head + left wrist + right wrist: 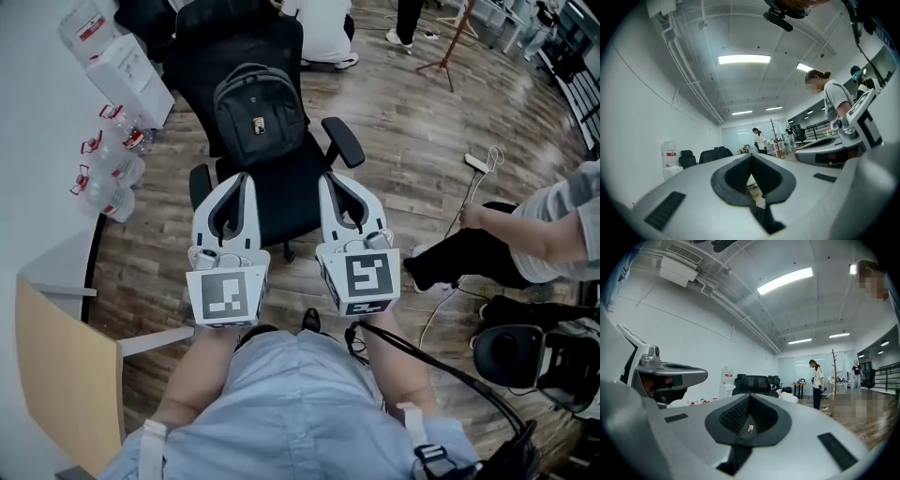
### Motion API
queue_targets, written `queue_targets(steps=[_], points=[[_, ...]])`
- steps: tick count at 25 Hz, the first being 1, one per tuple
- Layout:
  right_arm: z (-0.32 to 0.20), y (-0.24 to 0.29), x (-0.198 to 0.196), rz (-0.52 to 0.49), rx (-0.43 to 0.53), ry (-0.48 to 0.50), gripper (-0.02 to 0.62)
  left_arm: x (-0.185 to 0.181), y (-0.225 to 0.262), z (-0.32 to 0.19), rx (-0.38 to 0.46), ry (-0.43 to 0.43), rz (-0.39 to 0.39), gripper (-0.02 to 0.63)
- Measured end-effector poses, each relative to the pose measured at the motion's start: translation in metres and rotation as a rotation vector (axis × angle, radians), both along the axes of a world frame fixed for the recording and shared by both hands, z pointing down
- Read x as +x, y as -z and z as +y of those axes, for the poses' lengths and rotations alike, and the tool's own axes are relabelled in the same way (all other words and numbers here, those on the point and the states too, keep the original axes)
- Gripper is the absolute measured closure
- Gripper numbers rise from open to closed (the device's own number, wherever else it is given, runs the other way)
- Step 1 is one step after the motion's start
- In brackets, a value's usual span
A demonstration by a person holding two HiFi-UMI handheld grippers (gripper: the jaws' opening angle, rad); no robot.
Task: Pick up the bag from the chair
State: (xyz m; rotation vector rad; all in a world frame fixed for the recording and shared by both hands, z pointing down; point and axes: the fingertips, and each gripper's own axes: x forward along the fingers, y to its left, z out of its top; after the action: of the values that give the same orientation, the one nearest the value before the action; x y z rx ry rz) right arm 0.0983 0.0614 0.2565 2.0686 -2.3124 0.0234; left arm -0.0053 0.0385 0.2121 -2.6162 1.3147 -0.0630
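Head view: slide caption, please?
Both shut, left gripper and right gripper face the black bag on the office chair.

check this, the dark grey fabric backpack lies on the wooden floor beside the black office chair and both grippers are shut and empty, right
Not quite: the dark grey fabric backpack is not on the wooden floor; it stands on the seat of the black office chair, against its backrest, as the head view shows. The left gripper and right gripper are shut and empty.
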Motion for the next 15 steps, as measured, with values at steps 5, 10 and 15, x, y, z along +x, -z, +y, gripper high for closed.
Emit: queue_targets(steps=[5,10,15], points=[[-0.03,0.001,0.013,0.005,0.022,0.015,0.594,0.005,-0.001,-0.027,0.013,0.035,0.007,0.606],[-0.059,-0.011,0.013,0.016,0.007,0.025,0.594,-0.002,-0.016,-0.055,-0.01,0.064,0.018,0.606],[-0.104,-0.024,0.02,0.018,-0.019,0.027,0.594,-0.007,-0.036,-0.102,-0.057,0.091,0.024,0.606]])
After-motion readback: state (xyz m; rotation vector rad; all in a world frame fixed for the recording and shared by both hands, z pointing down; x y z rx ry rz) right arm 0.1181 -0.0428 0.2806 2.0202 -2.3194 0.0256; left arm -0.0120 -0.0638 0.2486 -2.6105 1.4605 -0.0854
